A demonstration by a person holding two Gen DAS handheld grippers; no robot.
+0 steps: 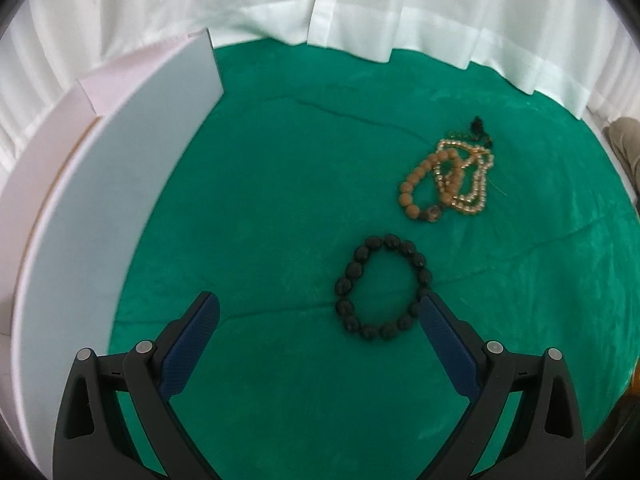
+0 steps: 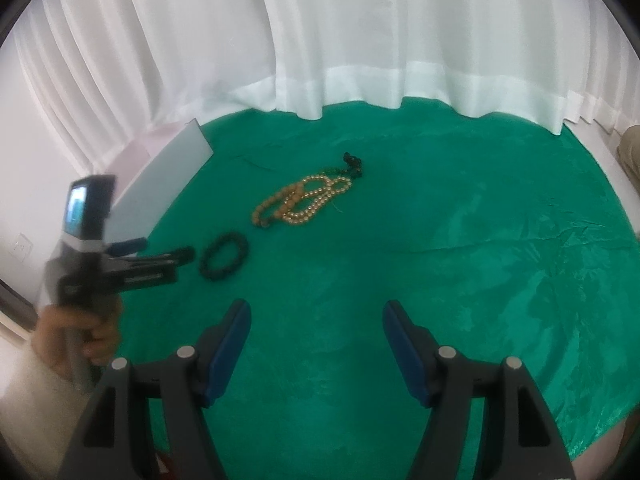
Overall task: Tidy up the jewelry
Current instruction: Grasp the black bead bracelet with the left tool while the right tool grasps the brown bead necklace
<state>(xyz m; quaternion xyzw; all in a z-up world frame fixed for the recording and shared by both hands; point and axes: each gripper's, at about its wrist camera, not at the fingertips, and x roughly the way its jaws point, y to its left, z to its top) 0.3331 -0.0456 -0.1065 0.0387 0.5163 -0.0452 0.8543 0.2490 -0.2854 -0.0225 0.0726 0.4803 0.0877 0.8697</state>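
A black bead bracelet (image 1: 382,286) lies flat on the green cloth (image 1: 280,184); it also shows in the right wrist view (image 2: 224,255). My left gripper (image 1: 320,308) is open and empty, its right finger tip touching or just over the bracelet's right side. Beyond lies a tangle of a brown bead bracelet (image 1: 420,184), a pearl strand (image 1: 468,184) and a small dark beaded piece (image 1: 478,126); the tangle shows in the right wrist view too (image 2: 304,200). My right gripper (image 2: 316,316) is open and empty over bare cloth, well short of the jewelry.
A white box with a raised lid (image 1: 120,168) stands at the left edge of the cloth, also in the right wrist view (image 2: 168,172). White curtains (image 2: 360,40) hang behind. The left hand-held gripper (image 2: 160,256) shows blurred in the right wrist view.
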